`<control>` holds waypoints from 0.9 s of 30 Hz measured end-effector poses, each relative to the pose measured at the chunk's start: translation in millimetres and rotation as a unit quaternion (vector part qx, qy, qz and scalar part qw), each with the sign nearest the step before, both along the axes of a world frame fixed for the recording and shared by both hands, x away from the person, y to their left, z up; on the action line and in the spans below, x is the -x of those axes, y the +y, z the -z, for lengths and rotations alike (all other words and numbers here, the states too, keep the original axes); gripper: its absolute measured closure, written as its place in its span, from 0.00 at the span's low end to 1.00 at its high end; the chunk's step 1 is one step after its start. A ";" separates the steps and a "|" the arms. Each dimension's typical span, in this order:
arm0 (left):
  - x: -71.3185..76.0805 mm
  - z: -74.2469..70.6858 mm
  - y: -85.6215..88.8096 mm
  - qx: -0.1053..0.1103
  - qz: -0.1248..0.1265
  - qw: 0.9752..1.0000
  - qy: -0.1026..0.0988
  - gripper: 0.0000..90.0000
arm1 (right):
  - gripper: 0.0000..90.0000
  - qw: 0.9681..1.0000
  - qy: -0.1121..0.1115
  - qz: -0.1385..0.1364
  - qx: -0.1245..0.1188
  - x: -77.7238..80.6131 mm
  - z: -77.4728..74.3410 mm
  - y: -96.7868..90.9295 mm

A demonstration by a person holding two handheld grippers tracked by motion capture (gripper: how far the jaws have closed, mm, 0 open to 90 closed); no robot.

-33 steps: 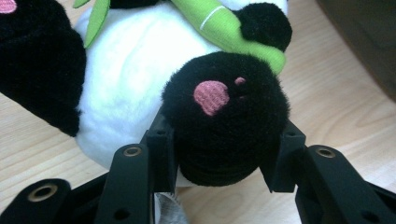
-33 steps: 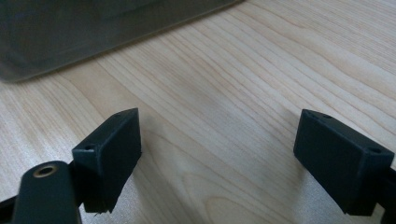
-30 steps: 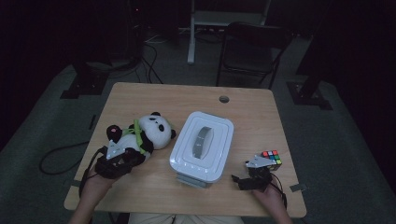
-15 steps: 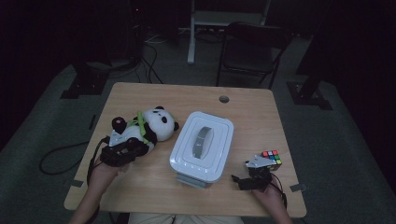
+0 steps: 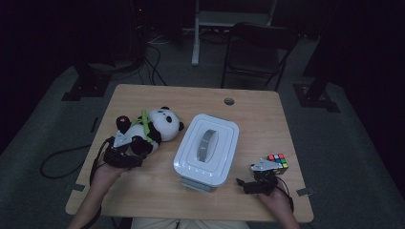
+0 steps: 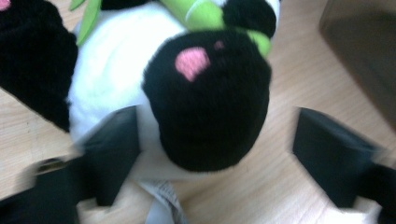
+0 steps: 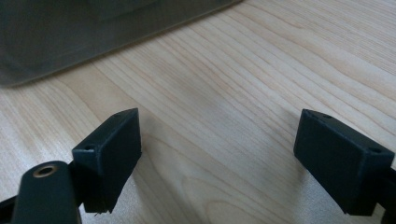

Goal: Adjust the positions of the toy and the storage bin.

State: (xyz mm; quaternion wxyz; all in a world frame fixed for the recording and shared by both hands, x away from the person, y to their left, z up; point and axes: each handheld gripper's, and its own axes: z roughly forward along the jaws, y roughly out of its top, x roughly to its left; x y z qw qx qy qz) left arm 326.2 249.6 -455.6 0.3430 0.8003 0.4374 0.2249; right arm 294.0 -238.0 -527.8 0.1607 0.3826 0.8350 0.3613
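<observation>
A black-and-white panda plush (image 5: 160,125) with green trim lies on the wooden table (image 5: 157,188), left of a white lidded box (image 5: 207,148). My left gripper (image 5: 130,147) sits at the panda's near end. In the left gripper view its jaws (image 6: 215,140) have just been opening and stand wide, with the panda's black foot (image 6: 210,107) and its pink pad loose between them. My right gripper (image 5: 248,181) rests near the table's front right, beside a Rubik's cube (image 5: 278,161). It is open (image 7: 217,126) over bare wood.
The white box has a grey handle (image 5: 206,143) on its lid, and its edge (image 7: 93,32) lies just ahead of the right jaws. A cable hole (image 5: 229,101) sits near the far edge. A chair (image 5: 258,52) and stand legs are beyond the table.
The left gripper and the panda have shifted a little away from the person and toward the box. The right hand and the cube have stayed put.
</observation>
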 end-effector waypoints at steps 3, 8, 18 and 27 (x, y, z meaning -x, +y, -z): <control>7.7 -2.3 4.5 0.013 0.003 1.000 -0.010 0.10 | 0.16 1.000 -0.001 0.000 0.000 0.0 0.1 0.0; 19.0 -3.9 11.4 0.017 0.008 1.000 -0.019 0.00 | 0.16 1.000 -0.001 0.001 0.001 -0.1 0.1 0.7; 43.4 10.9 23.7 0.009 0.035 0.999 -0.021 0.00 | 0.16 1.000 -0.001 0.000 0.001 -0.2 0.2 0.9; 56.0 31.0 39.6 0.016 0.024 1.000 0.001 0.00 | 0.15 1.000 -0.001 0.001 0.001 -0.1 0.1 1.1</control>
